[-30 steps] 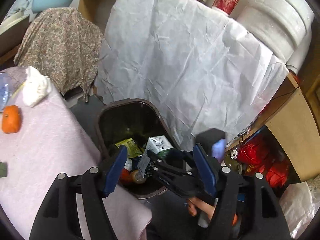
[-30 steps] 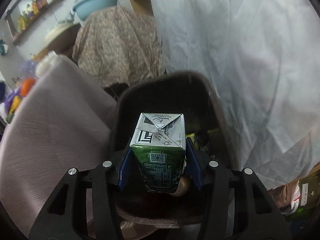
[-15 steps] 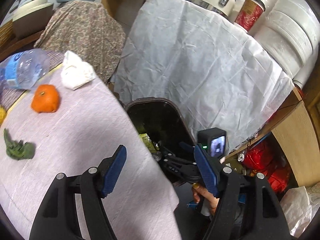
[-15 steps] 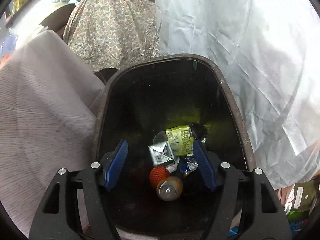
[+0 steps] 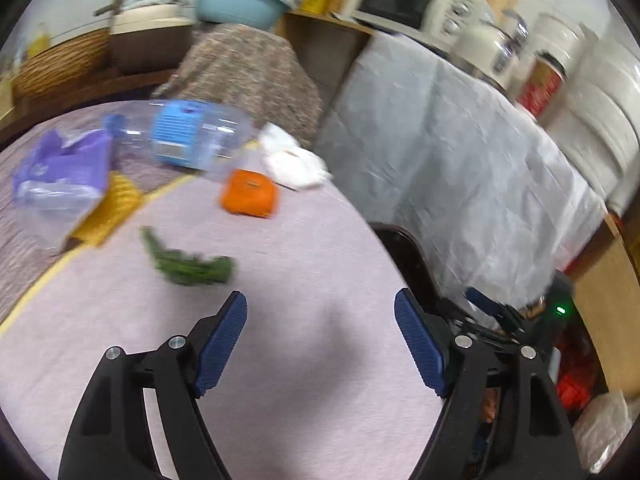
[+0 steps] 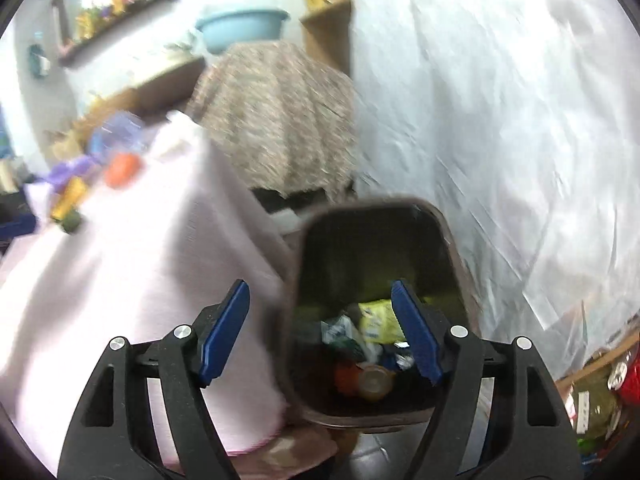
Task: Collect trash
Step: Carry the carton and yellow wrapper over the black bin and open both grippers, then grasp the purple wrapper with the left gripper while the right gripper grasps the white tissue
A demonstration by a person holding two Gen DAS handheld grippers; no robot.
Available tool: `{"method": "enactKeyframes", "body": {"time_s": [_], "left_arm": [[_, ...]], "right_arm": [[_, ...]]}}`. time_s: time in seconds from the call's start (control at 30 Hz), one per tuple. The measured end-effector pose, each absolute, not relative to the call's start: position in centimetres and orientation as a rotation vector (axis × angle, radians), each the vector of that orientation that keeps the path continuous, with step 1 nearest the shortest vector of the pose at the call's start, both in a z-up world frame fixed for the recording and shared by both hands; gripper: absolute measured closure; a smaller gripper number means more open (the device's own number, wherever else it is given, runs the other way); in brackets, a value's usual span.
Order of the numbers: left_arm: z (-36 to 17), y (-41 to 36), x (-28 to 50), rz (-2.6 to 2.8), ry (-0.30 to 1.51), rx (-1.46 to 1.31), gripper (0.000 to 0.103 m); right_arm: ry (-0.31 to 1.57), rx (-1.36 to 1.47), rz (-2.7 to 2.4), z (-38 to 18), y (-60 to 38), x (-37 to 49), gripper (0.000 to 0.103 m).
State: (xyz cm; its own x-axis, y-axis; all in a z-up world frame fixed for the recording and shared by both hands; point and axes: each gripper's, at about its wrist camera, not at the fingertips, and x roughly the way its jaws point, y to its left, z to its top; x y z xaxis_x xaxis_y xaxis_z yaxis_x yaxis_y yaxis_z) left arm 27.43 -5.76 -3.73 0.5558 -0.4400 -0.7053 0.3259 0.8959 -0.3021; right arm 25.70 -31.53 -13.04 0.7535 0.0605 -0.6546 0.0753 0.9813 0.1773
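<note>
Bright, motion-blurred, fisheye-warped edges

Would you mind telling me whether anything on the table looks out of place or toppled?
The clear plastic bottle lies on its side at the far edge of the table, with a green leafy scrap loose on the cloth.

A blue basin (image 5: 242, 2) sits at twelve o'clock above a patterned cloth (image 5: 248, 68). A crumpled white sheet (image 5: 452, 152) drapes at two o'clock, with a microwave (image 5: 400, 0) and a red canister (image 5: 540, 84) above it.
</note>
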Motion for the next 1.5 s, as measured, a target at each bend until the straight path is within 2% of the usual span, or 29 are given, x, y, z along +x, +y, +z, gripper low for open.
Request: {"method": "enactKeyframes", "body": {"time_s": [0.1, 0.33, 0.63, 0.73, 0.8, 0.83, 0.9, 1.03, 1.1, 1.27, 1.33, 1.5], "left_arm": [[-2.9, -1.1, 27.9, -0.353, 0.840, -0.219, 0.026], [-2.0, 9.7, 31.0, -0.069, 0.807, -0.390, 0.026], [-4.1, 12.8, 37.5, -0.045, 0.908, -0.531, 0.028], [-4.4, 12.7, 38.4, -0.058, 0.916, -0.546, 0.040], [-4.8, 12.7, 38.8, -0.064, 0.930, -0.527, 0.056], [-4.8, 12.7, 38.9, -0.060, 0.931, -0.519, 0.059], [-4.8, 12.9, 38.8, -0.047, 0.918, -0.516, 0.079], [-4.9, 13.6, 37.7, -0.052, 0.904, -0.530, 0.083], [-4.8, 13.8, 37.0, -0.047, 0.891, -0.513, 0.089], [-3.9, 14.6, 35.4, -0.039, 0.849, -0.500, 0.090], [-3.5, 14.9, 34.5, -0.048, 0.837, -0.495, 0.090], [-3.0, 14.7, 33.6, -0.048, 0.826, -0.476, 0.090]], "right_arm": [[0.686, 0.161, 0.040, -10.8, -29.4, 25.3, 0.023], [0.650, 0.111, 0.156, -7.9, -24.8, 25.1, 0.022], [0.636, 0.068, 0.216, -5.5, -21.5, 26.2, 0.022], [0.639, 0.048, 0.225, -5.3, -20.7, 26.4, 0.022], [0.642, 0.031, 0.223, -5.5, -20.3, 26.6, 0.022], [0.646, 0.026, 0.223, -5.6, -20.2, 26.7, 0.022], [0.654, 0.024, 0.226, -5.8, -20.0, 27.0, 0.022], [0.660, 0.009, 0.229, -6.0, -19.5, 28.0, 0.022], [0.672, 0.010, 0.251, -6.0, -19.2, 29.2, 0.024], [0.709, 0.031, 0.265, -5.7, -18.8, 34.1, 0.027], [0.735, 0.053, 0.263, -5.9, -18.7, 36.2, 0.034], [0.815, 0.144, 0.267, -7.1, -18.7, 42.1, 0.045]]}}
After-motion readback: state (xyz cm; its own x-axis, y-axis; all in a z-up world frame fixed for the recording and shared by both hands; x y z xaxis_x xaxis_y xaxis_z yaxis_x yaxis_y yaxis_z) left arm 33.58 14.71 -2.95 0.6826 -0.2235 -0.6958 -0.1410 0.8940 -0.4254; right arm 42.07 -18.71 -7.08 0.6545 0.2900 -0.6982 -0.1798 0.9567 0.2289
